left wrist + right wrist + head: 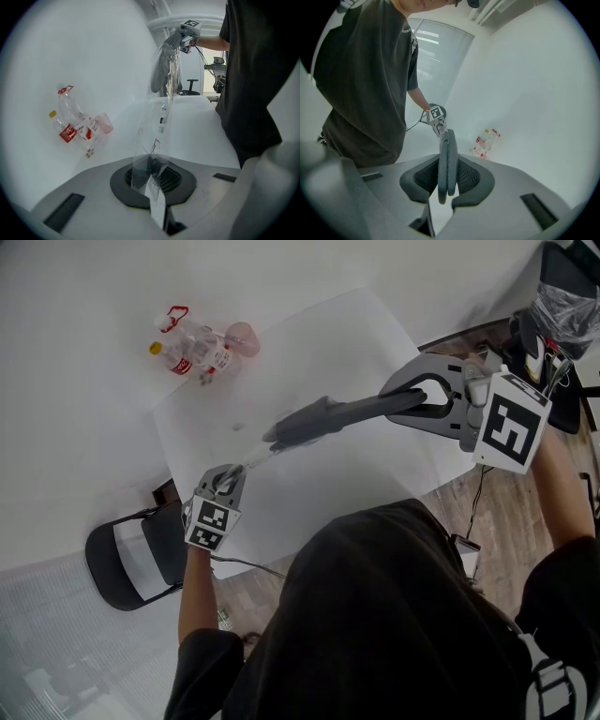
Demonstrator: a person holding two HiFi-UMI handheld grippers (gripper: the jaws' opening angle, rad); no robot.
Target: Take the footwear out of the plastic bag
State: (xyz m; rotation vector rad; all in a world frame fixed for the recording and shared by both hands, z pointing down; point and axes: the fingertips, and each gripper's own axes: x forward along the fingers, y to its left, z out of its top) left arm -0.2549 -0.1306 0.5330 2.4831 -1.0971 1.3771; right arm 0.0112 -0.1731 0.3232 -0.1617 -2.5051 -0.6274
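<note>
Right: footwear is held mid-air over the table, its 2 o'clock end clamped between the part-closed jaws of the right gripper. The 8 o'clock end looks sleeved in the bag, whose tail is pinched tight by the left gripper. A light, flat, bendy pair and slippery thin film are judged; hold is best taken across both soles.

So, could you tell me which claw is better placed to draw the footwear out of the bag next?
Probably the right claw: it is clamped on the footwear at its end, while the left claw is pinching the plastic bag at its far end, anchoring it.
</note>
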